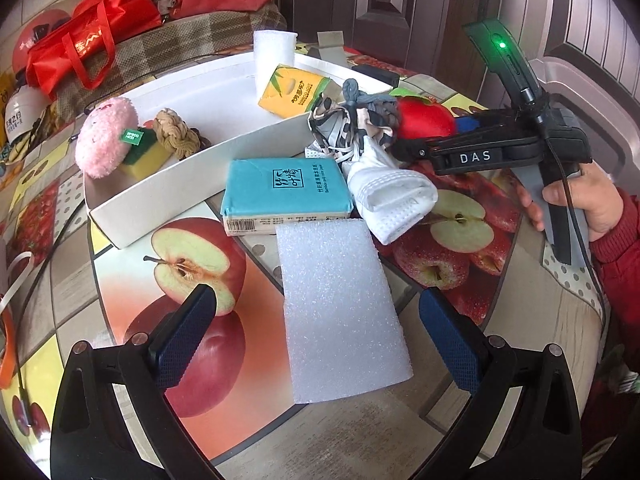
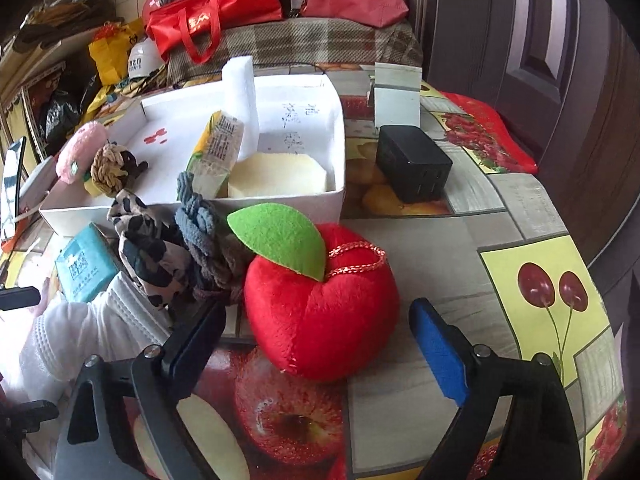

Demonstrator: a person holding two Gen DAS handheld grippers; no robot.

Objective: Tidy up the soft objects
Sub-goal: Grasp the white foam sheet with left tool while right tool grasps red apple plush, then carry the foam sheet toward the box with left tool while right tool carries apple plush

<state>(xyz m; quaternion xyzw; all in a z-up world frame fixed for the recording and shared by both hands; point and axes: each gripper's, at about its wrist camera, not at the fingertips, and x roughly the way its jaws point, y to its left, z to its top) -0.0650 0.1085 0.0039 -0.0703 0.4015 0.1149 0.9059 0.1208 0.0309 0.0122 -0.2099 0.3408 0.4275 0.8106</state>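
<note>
Jaws on both tools are being held wide apart, nothing gripped. The left gripper (image 1: 316, 336) is being hovered over the flat white foam sheet (image 1: 340, 312) lying on the fruit-print tablecloth (image 1: 500, 320); the right gripper (image 2: 320, 344) is being lined up around the red plush apple with a green felt leaf (image 2: 320, 304), fingers either side, contact not being made as far as can be judged.

Task is being judged as partly done. Already being held in the white cardboard box (image 1: 168, 188): pink fluffy plush (image 1: 106, 140), yellow-green sponge (image 1: 142, 156), beige braided rope knot (image 1: 176, 136), yellow tissue pack (image 1: 294, 90), upright white foam roll (image 1: 274, 56), and a pale yellow pad (image 2: 276, 176).

Still being left outside on the table, just beside the box: teal tissue pack (image 1: 286, 192), white waffle-weave towel (image 1: 390, 196), black-and-white patterned cloth (image 1: 340, 124), grey knotted rope (image 2: 200, 232), plus the foam sheet and the apple. Roughly half is being counted as remaining.
</note>
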